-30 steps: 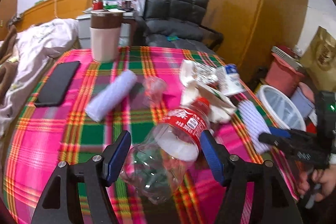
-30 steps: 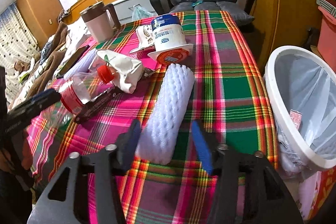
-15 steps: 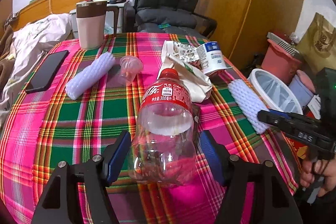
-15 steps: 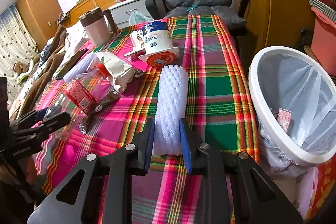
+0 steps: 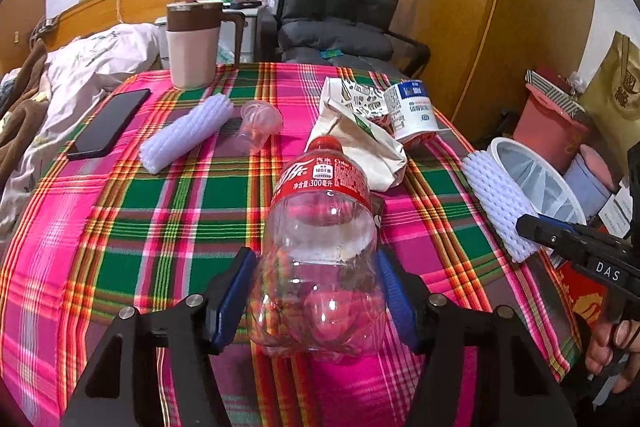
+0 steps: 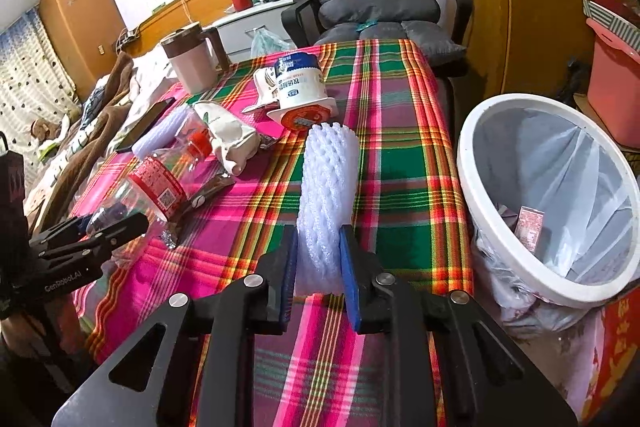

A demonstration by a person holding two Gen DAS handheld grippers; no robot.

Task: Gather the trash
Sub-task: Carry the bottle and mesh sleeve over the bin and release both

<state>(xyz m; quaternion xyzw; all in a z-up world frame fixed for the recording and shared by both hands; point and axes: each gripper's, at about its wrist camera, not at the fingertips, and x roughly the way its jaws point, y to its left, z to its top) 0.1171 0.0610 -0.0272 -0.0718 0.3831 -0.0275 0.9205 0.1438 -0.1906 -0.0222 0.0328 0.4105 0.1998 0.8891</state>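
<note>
Bottle (image 5: 320, 247): our left gripper (image 5: 316, 297) pinches its base, level.
Foam sleeve (image 6: 326, 195): our right gripper (image 6: 319, 263) squeezes it, beside bin (image 6: 466, 155).

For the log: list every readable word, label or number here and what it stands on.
"DAS": on the right gripper, seen from the left wrist.
"300": on the red label of the plastic bottle; its other print is too small to read.
Yogurt cup: blue print too blurred.
Left gripper: white lettering unclear.
</note>
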